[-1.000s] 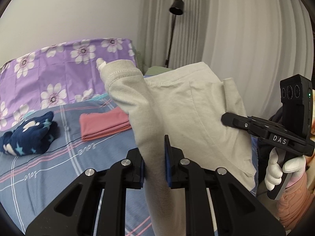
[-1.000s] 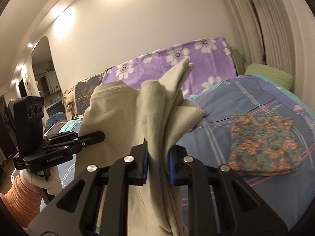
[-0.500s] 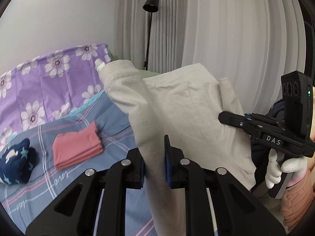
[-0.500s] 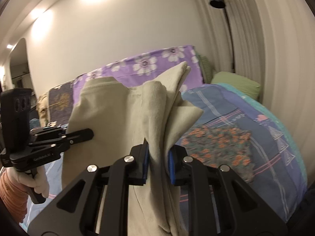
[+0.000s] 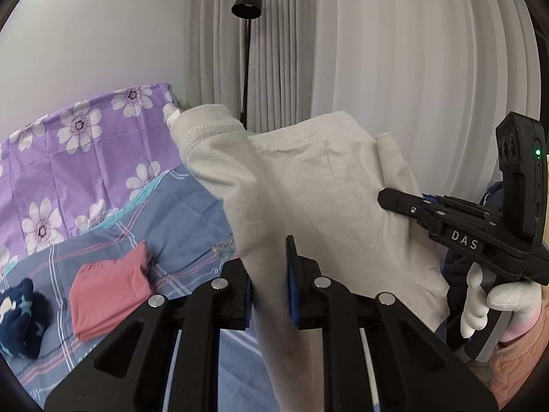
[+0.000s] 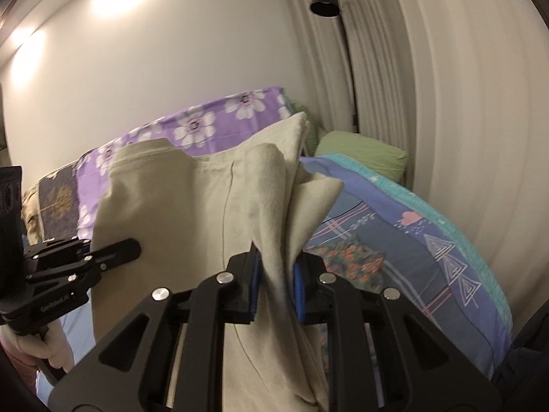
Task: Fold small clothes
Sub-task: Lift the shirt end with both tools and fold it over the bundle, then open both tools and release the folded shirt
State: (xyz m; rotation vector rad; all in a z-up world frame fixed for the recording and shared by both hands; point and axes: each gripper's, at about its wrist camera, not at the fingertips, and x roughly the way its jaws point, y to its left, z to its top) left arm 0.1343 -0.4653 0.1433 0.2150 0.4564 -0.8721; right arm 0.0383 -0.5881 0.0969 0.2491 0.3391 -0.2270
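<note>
We are finding the beige garment [image 5: 308,189] hanging in the air above the bed [image 5: 192,206], stretched between the two grippers and touching nothing below. The left gripper [image 5: 269,285] is clamping one bunched edge of it between its blue pads, the cloth falling away beneath the fingers. The right gripper [image 6: 276,285] is pinching the opposite edge in the same manner, several layers gathered between its pads. A white-gloved hand [image 5: 487,302] is gripping the right tool's handle. On the blue plaid bedcover we are noting a folded pink garment [image 5: 109,292] and, near it at the left edge, a dark blue star-patterned garment [image 5: 20,319]. A floral orange-patterned cloth [image 6: 350,261] is lying flat behind the right gripper. Beyond are standing a purple flowered pillow [image 5: 68,158], a green pillow [image 6: 360,154], pale curtains [image 5: 394,68] and a black floor lamp [image 5: 247,7].
</note>
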